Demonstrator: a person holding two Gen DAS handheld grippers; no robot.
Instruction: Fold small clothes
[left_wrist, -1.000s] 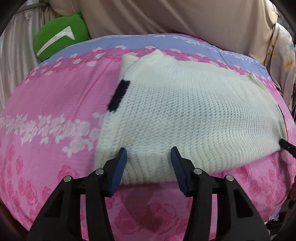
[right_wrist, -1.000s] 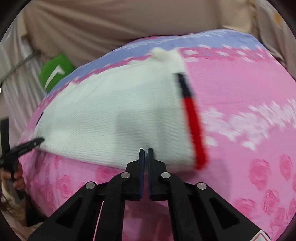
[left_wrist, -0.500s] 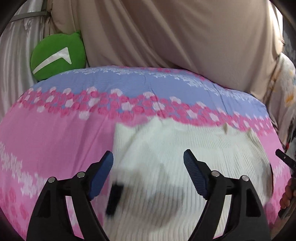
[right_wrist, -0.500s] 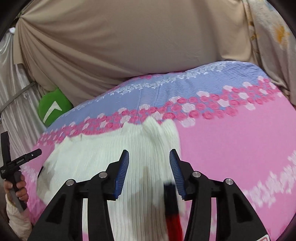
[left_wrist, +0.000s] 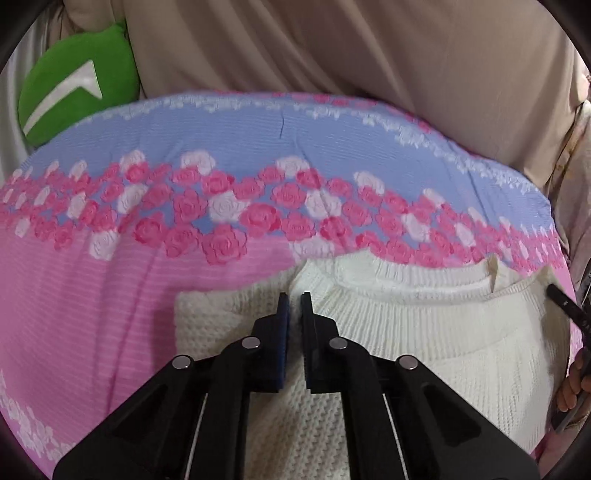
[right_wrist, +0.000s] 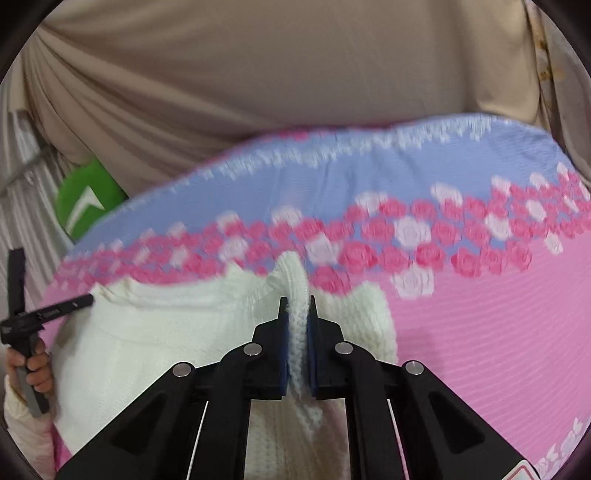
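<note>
Both tongs pinch the white sweater (left_wrist: 424, 332) at its far collar edge: left gripper (left_wrist: 294, 306), right gripper (right_wrist: 296, 310); bare pink bedspread (right_wrist: 480, 332) lies right and beyond

black fingers (right_wrist: 280, 350) | blue pads (left_wrist: 282, 332) | silver screws

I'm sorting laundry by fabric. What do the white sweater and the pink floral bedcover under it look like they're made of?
The white sweater looks like chunky knitted yarn, wool or acrylic: open stitches and ribbed collar show, matte finish. The pink floral bedcover looks like thin printed woven cloth, likely cotton or polyester: fine horizontal ribbing, flat rose print, no sheen.
</note>
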